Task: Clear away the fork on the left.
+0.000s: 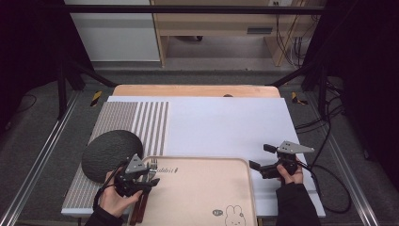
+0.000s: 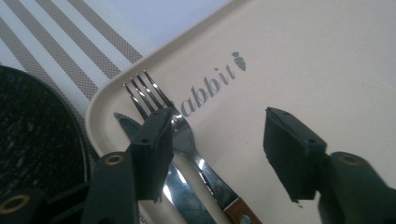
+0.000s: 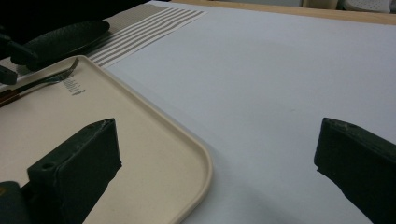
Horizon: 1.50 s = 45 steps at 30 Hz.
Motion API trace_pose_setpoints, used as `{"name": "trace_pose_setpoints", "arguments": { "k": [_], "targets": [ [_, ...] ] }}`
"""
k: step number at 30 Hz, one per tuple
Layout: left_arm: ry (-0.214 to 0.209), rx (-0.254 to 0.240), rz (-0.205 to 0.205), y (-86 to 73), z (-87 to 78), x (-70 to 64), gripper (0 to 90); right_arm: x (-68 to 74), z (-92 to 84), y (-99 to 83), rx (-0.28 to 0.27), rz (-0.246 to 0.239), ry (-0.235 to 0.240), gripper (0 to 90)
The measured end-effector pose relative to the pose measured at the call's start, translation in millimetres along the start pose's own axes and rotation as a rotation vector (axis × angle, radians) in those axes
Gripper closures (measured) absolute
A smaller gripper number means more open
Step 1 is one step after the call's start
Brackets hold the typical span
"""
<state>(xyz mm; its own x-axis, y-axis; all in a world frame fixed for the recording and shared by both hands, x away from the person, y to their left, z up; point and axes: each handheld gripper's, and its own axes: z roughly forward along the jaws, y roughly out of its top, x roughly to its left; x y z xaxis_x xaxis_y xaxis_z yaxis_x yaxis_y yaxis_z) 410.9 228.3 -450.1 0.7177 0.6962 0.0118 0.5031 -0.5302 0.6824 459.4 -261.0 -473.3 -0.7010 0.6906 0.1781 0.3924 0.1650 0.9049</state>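
Note:
A beige tray (image 1: 202, 188) with a rabbit drawing lies at the table's near edge. On its left end rest a fork (image 1: 153, 165) and a knife (image 2: 180, 196) side by side, both with brown wooden handles (image 1: 139, 207). My left gripper (image 1: 151, 176) hovers open over them; in the left gripper view its left jaw covers part of the fork (image 2: 156, 100) while the right jaw is over the bare tray (image 2: 303, 56). My right gripper (image 1: 260, 156) is open beside the tray's right end, its jaws straddling the tray corner (image 3: 154, 135) and holding nothing.
A round black plate (image 1: 110, 153) sits on a striped placemat (image 1: 122, 117) left of the tray. A white sheet (image 1: 226, 122) covers the wooden table (image 1: 195, 90) behind the tray. Cables trail off the right side.

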Motion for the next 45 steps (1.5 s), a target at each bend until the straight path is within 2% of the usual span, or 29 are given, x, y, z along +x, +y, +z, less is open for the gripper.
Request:
{"name": "trace_pose_setpoints", "arguments": {
  "k": [7,15,21,29,40,45],
  "targets": [
    [0.023,-0.038,0.021,1.7,-8.8,7.2,20.1,0.0,0.2,-0.1,0.000,-0.001,-0.001,0.5],
    [0.042,-0.053,0.037,0.8,-17.2,14.6,7.2,-0.1,0.4,-0.1,0.000,-0.001,-0.002,0.5],
    [0.054,-0.066,0.057,-1.2,-24.6,20.7,4.5,-0.2,0.4,0.0,0.000,0.000,-0.003,0.5],
    [0.075,-0.064,0.119,-6.0,-33.7,29.4,2.1,-0.1,0.5,-0.2,0.001,0.002,-0.005,0.5],
    [0.110,-0.026,0.215,-20.3,-42.6,43.4,2.1,-0.1,0.6,-0.3,0.003,0.005,-0.006,0.5],
    [0.127,-0.015,0.240,-25.4,-46.3,48.5,2.1,-0.4,0.6,-0.2,0.004,0.003,-0.009,0.5]
  ]
}}
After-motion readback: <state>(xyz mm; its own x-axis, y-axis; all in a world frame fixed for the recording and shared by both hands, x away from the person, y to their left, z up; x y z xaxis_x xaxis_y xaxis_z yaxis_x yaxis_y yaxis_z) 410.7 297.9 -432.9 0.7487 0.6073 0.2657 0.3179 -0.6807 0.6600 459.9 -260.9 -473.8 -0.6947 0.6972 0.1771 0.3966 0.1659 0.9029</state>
